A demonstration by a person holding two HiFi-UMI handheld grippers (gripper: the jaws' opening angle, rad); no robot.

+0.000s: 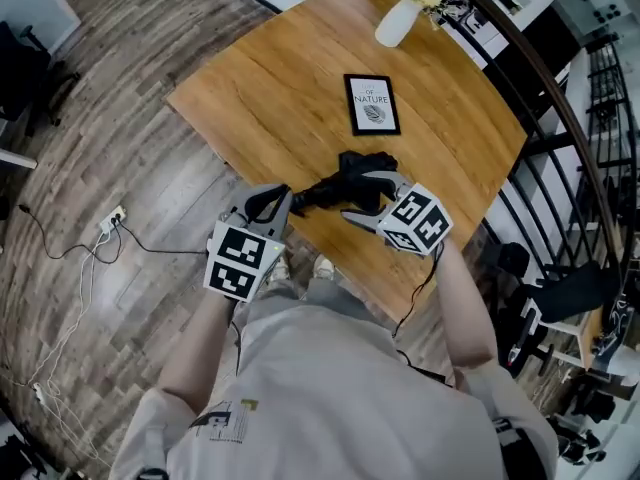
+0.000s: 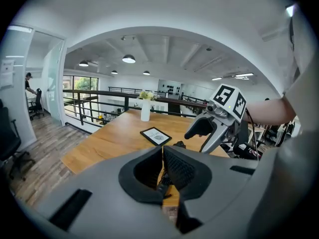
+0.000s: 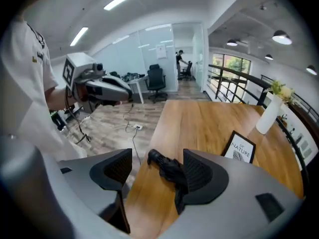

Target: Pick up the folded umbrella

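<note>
The left gripper (image 1: pixel 270 203) sits at the centre-left of the head view. In the left gripper view its jaws are drawn almost together, leaving only a sliver of gap. A thin black part at the narrow end of the folded umbrella (image 1: pixel 335 188) is pinched low between them.

The right gripper (image 1: pixel 355 194) is at the centre-right. Its jaws are spread wide on either side of the umbrella's thicker end. In the right gripper view the umbrella (image 3: pixel 169 168) lies in the gap and rests against the jaw on the frame's right, apart from the other jaw.

The umbrella lies close to the near edge of the wooden table (image 1: pixel 270 98), which runs diagonally from mid-left to lower right. Beyond that edge is wood-plank floor (image 1: pixel 120 148) with loose cables. Above the umbrella there is bare tabletop up to a framed print (image 1: pixel 372 104), which is near but not touching. A white vase (image 1: pixel 397 20) stands well apart at the top. A dark railing (image 1: pixel 560 108) runs along the table's right side.

The umbrella's long axis runs from left to upper right, with the narrow end toward the left gripper.
</note>
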